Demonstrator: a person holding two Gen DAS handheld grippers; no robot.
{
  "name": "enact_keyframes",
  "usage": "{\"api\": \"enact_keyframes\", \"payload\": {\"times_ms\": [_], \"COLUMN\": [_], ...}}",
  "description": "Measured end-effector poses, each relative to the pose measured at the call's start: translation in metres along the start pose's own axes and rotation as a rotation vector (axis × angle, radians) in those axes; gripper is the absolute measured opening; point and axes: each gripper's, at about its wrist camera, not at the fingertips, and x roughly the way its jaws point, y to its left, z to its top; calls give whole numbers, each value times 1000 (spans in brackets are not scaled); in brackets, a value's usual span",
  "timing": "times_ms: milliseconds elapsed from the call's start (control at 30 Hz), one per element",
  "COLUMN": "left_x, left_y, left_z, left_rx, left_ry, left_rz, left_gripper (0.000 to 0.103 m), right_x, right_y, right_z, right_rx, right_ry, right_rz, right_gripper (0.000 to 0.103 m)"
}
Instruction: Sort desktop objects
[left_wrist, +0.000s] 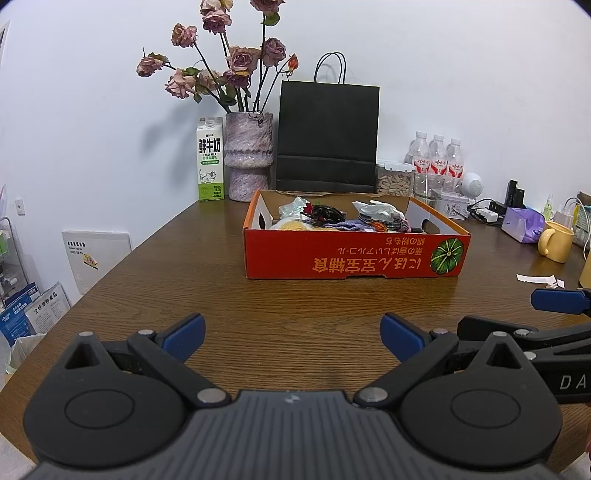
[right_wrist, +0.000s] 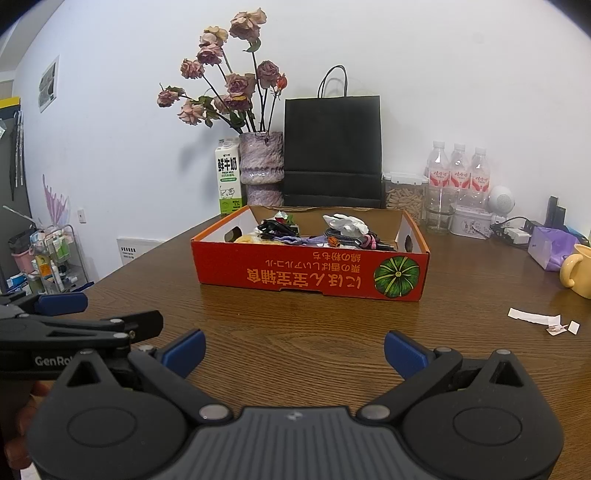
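An orange cardboard box (left_wrist: 354, 258) (right_wrist: 310, 275) stands on the brown wooden table (left_wrist: 221, 302) (right_wrist: 258, 325), holding several small items: cables, crumpled white wrappers, purple and yellow cloth. My left gripper (left_wrist: 293, 338) hovers low over the bare table in front of the box, open and holding nothing. My right gripper (right_wrist: 294, 352) is beside it on the right, also open, nothing between its blue pads. Torn white paper scraps (right_wrist: 543, 319) (left_wrist: 539, 279) lie on the table to the right of the box.
Behind the box stand a milk carton (left_wrist: 210, 158), a vase of dried roses (left_wrist: 249, 155), a black paper bag (left_wrist: 327, 136), three water bottles (left_wrist: 437, 158) and a jar. A yellow mug (left_wrist: 554, 242), a purple tissue pack (left_wrist: 524, 224) and chargers sit at the right.
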Motion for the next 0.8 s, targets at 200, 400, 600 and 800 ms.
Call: {"api": "enact_keyframes", "payload": {"times_ms": [200, 400, 600, 800], "left_x": [-1, -2, -2, -3], "left_y": [0, 1, 1, 0], "left_z": [0, 1, 2, 3], "left_rx": [-1, -1, -1, -2], "left_ry": [-1, -3, -6, -6], "left_rz": [-1, -1, -1, -2], "left_gripper": [103, 103, 103, 103], "right_x": [-1, -2, -2, -2], "right_y": [0, 1, 2, 2], "right_z": [1, 3, 4, 4], "right_rx": [-1, -4, -5, -6], "right_ry": [-1, -4, -7, -8], "right_rz": [-2, -5, -6, -6], "right_gripper": [103, 103, 103, 103]}}
